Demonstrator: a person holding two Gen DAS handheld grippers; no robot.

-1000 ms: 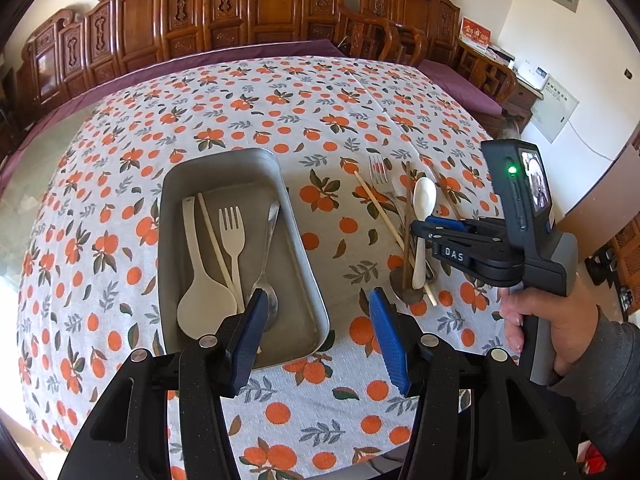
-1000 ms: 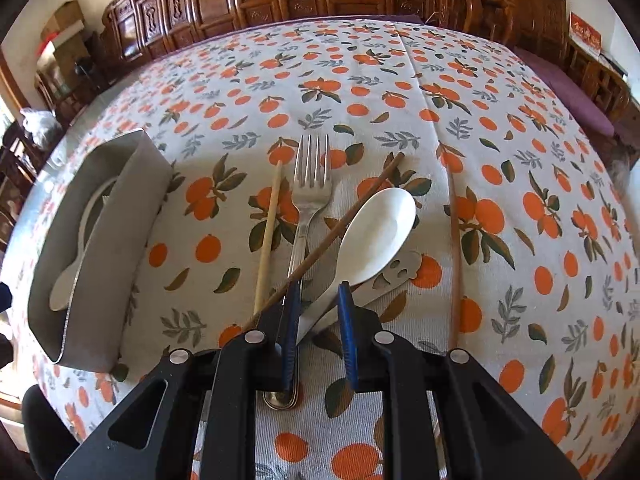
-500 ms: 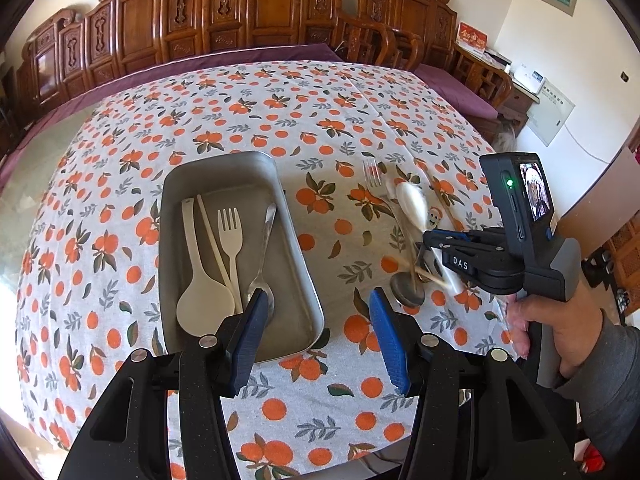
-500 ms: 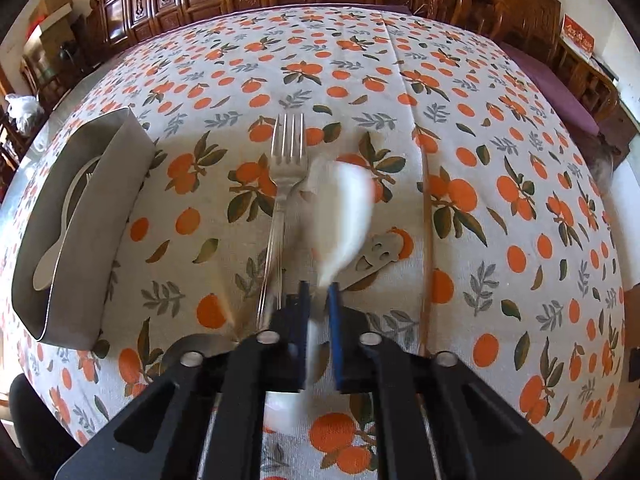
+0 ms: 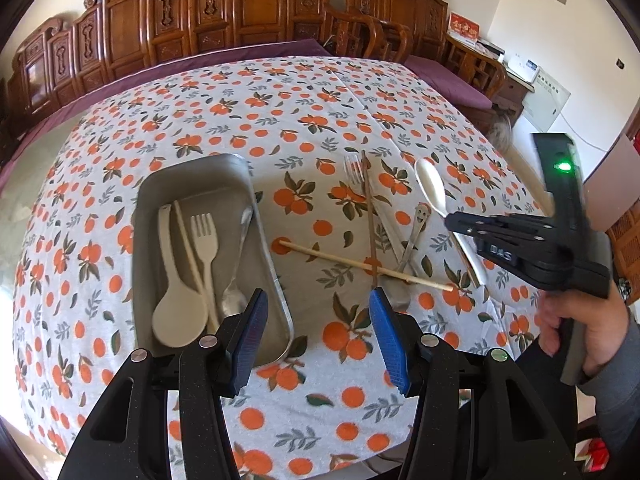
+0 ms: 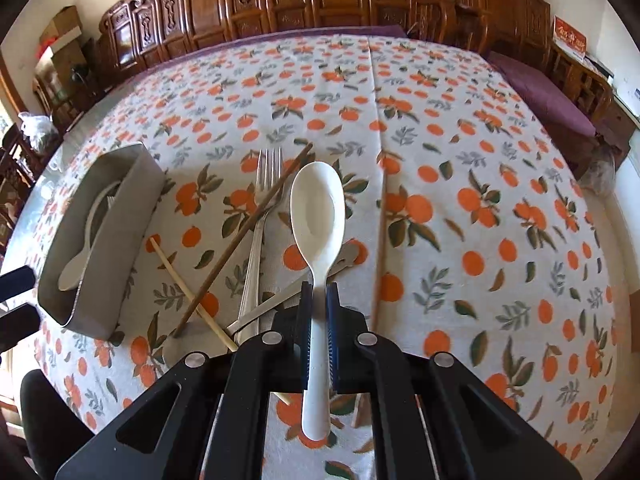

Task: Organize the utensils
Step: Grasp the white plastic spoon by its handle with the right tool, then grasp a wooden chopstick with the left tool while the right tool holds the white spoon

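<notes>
My right gripper (image 6: 318, 294) is shut on the handle of a white plastic spoon (image 6: 317, 216) and holds it above the table; it also shows in the left wrist view (image 5: 430, 186). Under it lie a metal fork (image 6: 260, 224), a dark chopstick (image 6: 248, 236), a light chopstick (image 6: 188, 284) and a metal spoon with a smiley handle (image 5: 416, 228). A grey metal tray (image 5: 260, 240) at the left holds a white spoon (image 5: 176, 308), a white fork (image 5: 206, 240), a chopstick and a metal spoon. My left gripper (image 5: 316, 330) is open and empty, above the tray's near right corner.
The table has an orange-print cloth (image 6: 480, 200). Another dark chopstick (image 6: 380, 248) lies to the right of the pile. Carved wooden chairs (image 5: 256, 12) line the far edge. The right gripper's body and the hand (image 5: 576, 280) are at the right in the left wrist view.
My right gripper shut on the white spoon and lifted it off the pile. The light chopstick swung round and now lies across the dark one. My left gripper stayed open.
</notes>
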